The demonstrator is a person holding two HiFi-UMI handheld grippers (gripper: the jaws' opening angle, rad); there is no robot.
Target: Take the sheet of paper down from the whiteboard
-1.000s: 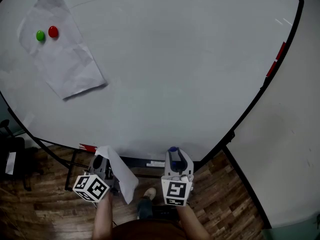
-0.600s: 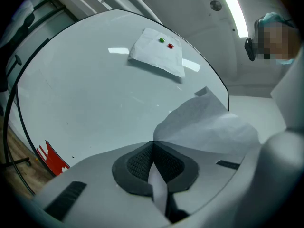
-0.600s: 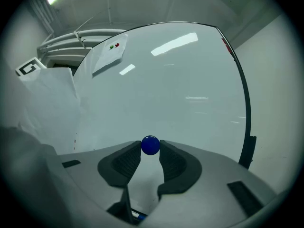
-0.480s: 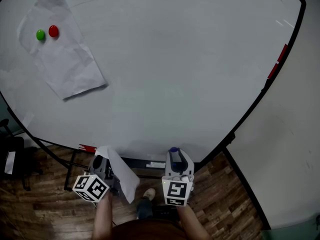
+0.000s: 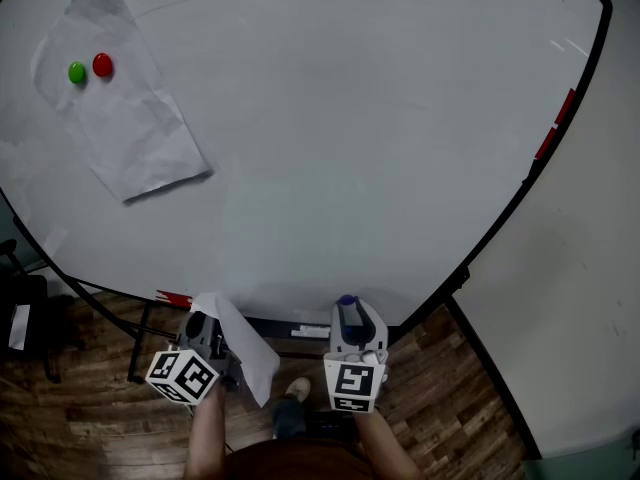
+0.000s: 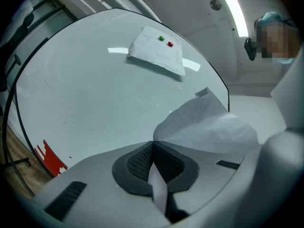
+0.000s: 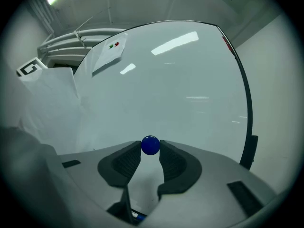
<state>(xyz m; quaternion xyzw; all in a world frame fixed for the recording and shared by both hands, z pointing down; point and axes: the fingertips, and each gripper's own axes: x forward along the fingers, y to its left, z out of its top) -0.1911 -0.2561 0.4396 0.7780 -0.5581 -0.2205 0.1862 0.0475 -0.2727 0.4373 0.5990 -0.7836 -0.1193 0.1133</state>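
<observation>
Head view: we keep the left gripper (image 6: 152, 145) clamped on a loose sheet (image 6: 204, 127) below the whiteboard (image 5: 350, 118) — the right gripper (image 5: 347, 310) pinches a blue magnet (image 7: 150, 145), likely its pin. Another sheet (image 5: 125, 118) hangs top left under a green magnet (image 5: 77, 72) and a red magnet (image 5: 102, 65).

sheet (image 5: 130, 118) upper left on whiteboard (image 5: 350, 148), magnets (image 5: 102, 65) on sheet

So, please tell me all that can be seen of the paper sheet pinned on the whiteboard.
The sheet is white and creased, like plain paper. It lies against the whiteboard, upper left in the head view, tilted. A green magnet and a red magnet sit side by side on its upper part. Nothing else touches it.
</observation>
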